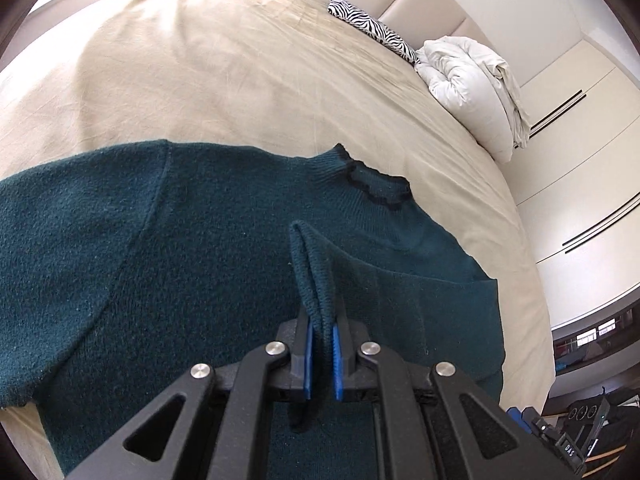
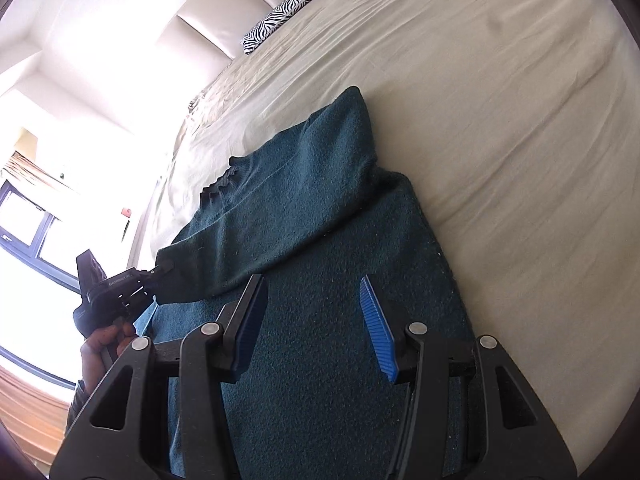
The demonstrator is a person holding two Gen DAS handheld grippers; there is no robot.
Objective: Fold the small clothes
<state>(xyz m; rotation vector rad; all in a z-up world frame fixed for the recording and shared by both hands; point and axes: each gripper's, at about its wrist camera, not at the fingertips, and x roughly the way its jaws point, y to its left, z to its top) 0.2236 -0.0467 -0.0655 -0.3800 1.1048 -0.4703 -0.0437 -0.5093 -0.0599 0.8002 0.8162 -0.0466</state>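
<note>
Since the bed [image 1: 240,80] fills most of both views, start there: beige sheet, a white duvet bundle [image 1: 468,80] and a zebra-print pillow [image 1: 372,28] up at the far end by the headboard. Spread on the near part is the teal sweater [image 1: 160,240], collar [image 1: 368,180] pointing to the far end, so its long axis runs near-to-far, hem toward the person.

The left gripper [image 1: 321,340] is clamped tight on a ribbed cuff [image 1: 310,272], pinching it doubled between the blue pads; in the right wrist view that sleeve already lies diagonally across the chest, from the far right shoulder down to the near left. The right gripper [image 2: 316,328] hangs over the lower body panel with its jaws parted and nothing between them.

My guess is the left hand is mid sleeve-fold, and it's clearly the one in control of the cuff. The right is nearer the hem.
</note>
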